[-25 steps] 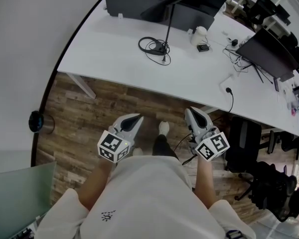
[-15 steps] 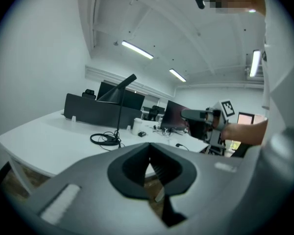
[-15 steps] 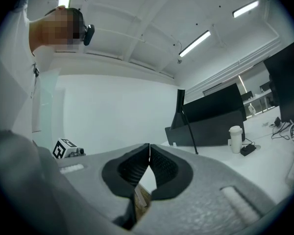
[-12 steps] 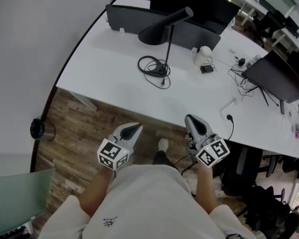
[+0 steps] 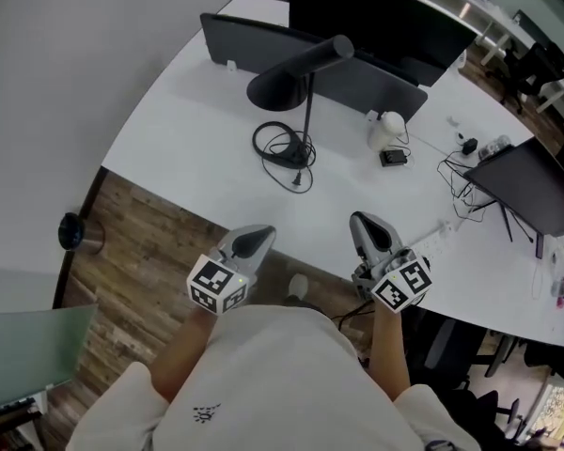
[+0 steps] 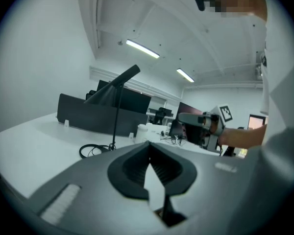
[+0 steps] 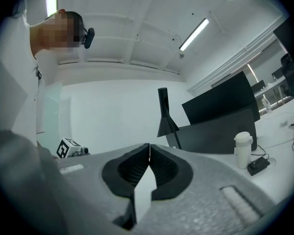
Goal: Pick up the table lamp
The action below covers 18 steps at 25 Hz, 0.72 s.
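A black table lamp (image 5: 305,101) with a cone shade and thin stem stands on the white desk (image 5: 197,158), its cord coiled round the base. It also shows in the left gripper view as a lamp (image 6: 115,99) and in the right gripper view as a lamp (image 7: 165,119). My left gripper (image 5: 258,236) is shut and empty, at the desk's near edge, well short of the lamp. My right gripper (image 5: 365,222) is shut and empty too, over the desk edge to the lamp's right. Both jaw pairs meet at the tip in their own views, left gripper (image 6: 148,143), right gripper (image 7: 149,145).
Dark monitors (image 5: 376,17) stand behind the lamp. A white cup-like container (image 5: 385,130) and a small black device (image 5: 393,158) lie to the right, with cables and another monitor (image 5: 531,186) further right. A black floor object (image 5: 70,233) sits on the wooden floor at left.
Both grippers have moved forward to the desk's edge, still shut. The lamp and desk now sit nearer and lower in the head view.
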Each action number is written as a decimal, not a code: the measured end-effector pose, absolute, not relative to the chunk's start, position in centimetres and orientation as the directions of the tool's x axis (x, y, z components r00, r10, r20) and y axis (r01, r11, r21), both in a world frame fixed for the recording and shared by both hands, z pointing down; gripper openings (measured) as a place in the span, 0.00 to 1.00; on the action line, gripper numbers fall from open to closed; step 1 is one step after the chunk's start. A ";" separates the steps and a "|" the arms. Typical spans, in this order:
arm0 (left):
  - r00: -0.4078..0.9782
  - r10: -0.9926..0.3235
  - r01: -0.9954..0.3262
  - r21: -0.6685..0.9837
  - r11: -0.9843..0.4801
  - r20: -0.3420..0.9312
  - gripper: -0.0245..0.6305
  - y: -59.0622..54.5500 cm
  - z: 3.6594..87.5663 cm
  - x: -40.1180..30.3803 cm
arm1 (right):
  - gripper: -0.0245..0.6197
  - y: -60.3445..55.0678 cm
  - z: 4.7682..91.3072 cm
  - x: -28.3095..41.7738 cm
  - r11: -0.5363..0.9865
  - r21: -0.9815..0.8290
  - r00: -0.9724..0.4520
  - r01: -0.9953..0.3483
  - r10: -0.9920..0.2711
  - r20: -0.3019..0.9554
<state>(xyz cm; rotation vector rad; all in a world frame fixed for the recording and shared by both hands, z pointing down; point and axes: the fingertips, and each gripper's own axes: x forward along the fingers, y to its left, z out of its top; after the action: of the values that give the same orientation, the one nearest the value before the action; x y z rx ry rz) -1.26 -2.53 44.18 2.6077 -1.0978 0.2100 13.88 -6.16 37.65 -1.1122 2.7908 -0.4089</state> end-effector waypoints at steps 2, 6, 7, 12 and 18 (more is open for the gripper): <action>0.689 -0.676 -0.724 0.207 -0.658 0.261 0.03 -3.7 44.2 -0.1 | 0.04 -7.3 37.9 14.3 0.717 -0.285 -0.749 -0.636 -0.662 0.004; 0.674 -0.684 -0.737 0.192 -0.648 0.278 0.03 -5.7 44.1 2.1 | 0.04 -9.1 38.6 15.4 0.750 -0.291 -0.787 -0.593 -0.617 0.014; 0.673 -0.684 -0.738 0.196 -0.645 0.281 0.03 -6.1 44.2 2.7 | 0.04 -9.5 38.8 15.9 0.755 -0.295 -0.793 -0.586 -0.610 0.014; 0.668 -0.690 -0.744 0.239 -0.623 0.280 0.03 -7.6 44.5 4.9 | 0.04 -10.8 39.7 17.7 0.764 -0.312 -0.807 -0.564 -0.591 0.012; 0.660 -0.689 -0.751 0.238 -0.616 0.300 0.03 -8.4 45.4 6.0 | 0.04 -11.6 40.5 18.9 0.761 -0.328 -0.807 -0.560 -0.591 0.008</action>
<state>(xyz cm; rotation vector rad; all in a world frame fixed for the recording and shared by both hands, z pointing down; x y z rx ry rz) 6.01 -8.40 45.39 2.5364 -1.1414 0.2548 18.93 -11.61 40.46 -0.9360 2.8572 -0.4857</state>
